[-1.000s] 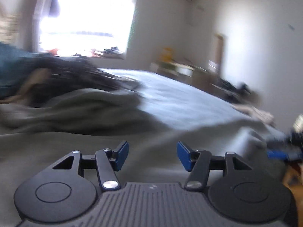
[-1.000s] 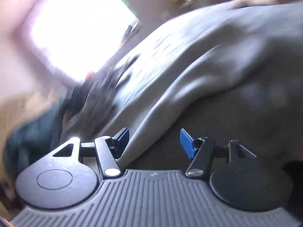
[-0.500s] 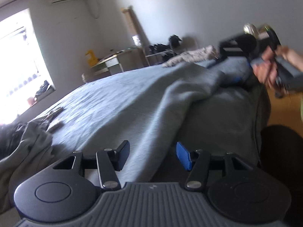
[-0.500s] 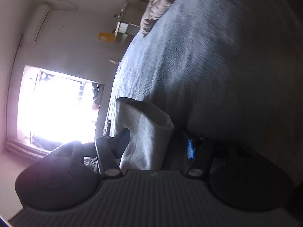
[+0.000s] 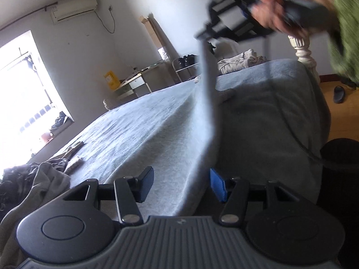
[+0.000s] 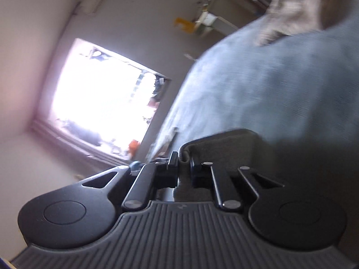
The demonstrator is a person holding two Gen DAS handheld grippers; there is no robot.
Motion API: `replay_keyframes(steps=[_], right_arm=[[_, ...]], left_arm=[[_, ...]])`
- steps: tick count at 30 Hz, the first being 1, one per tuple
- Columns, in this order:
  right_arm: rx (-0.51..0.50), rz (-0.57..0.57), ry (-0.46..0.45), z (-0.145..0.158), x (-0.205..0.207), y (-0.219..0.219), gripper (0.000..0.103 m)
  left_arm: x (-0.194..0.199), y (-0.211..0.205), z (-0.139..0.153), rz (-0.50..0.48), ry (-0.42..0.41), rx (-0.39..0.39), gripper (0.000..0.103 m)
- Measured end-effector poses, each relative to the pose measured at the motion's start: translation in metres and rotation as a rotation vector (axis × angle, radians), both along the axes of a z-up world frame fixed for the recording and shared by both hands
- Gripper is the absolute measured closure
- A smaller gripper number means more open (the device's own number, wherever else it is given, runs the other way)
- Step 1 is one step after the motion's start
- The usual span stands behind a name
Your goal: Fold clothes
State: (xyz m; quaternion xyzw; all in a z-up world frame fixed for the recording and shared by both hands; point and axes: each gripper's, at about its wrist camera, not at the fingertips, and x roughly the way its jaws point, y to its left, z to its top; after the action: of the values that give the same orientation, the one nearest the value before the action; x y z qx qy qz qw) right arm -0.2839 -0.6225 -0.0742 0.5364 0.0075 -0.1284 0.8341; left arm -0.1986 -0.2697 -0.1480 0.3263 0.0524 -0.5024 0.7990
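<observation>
Left wrist view: the left gripper is being held with its jaws parted, and a raised fold of the grey garment is passing between the blue pads without being pressed by them. The garment is being stretched over the bed, from the near edge up to the upper right. There its far corner is being pinched by the right gripper, which is being carried by a blurred hand beside a green sleeve. A taut strip of cloth is being drawn down from that gripper toward the bed. A heap of dark and olive clothes is lying at the lower left, and pale folded laundry is resting at the far end of the bed. A bright window and an air conditioner are being shown on the walls.

Right wrist view: the frame is being rolled and blurred. The jaws of the right gripper are closing, and a rolled edge of the grey garment is being clamped between them. The bed is filling the right side, and the window is being shown at the left.
</observation>
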Motion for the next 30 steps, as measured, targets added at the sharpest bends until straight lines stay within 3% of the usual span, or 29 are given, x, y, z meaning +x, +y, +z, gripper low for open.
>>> replay_keyframes(steps=[5,11,13,14,16,18,23,28,30], right_arm=[[-0.017,0.023,-0.022,0.023,0.017,-0.001,0.095],[-0.024,0.017,-0.024,0.023,0.003,0.006,0.095],[-0.019,0.010,-0.020,0.020,-0.003,0.004,0.095],[-0.018,0.005,-0.017,0.019,-0.007,0.003,0.095],[-0.018,-0.008,-0.010,0.016,-0.017,0.001,0.095],[-0.017,-0.017,0.002,0.011,-0.028,0.001,0.095],[-0.003,-0.051,0.074,-0.014,-0.060,0.004,0.095],[0.037,-0.096,0.205,-0.061,-0.077,0.005,0.095],[0.038,-0.111,0.270,-0.081,-0.076,0.004,0.095]], left_arm=[[-0.010,0.006,-0.005,0.027,-0.067,-0.007,0.046],[-0.029,0.011,-0.014,0.104,-0.293,-0.024,0.051],[-0.030,0.011,-0.014,0.102,-0.306,-0.016,0.066],[-0.030,0.011,-0.015,0.102,-0.299,-0.009,0.078],[-0.028,0.013,-0.011,0.098,-0.257,-0.007,0.094],[-0.026,0.017,-0.007,0.085,-0.204,-0.012,0.097],[-0.014,0.031,0.009,0.014,0.011,-0.001,0.098],[0.017,0.041,0.005,-0.047,0.269,0.030,0.097],[0.024,0.045,0.003,-0.051,0.326,0.021,0.093]])
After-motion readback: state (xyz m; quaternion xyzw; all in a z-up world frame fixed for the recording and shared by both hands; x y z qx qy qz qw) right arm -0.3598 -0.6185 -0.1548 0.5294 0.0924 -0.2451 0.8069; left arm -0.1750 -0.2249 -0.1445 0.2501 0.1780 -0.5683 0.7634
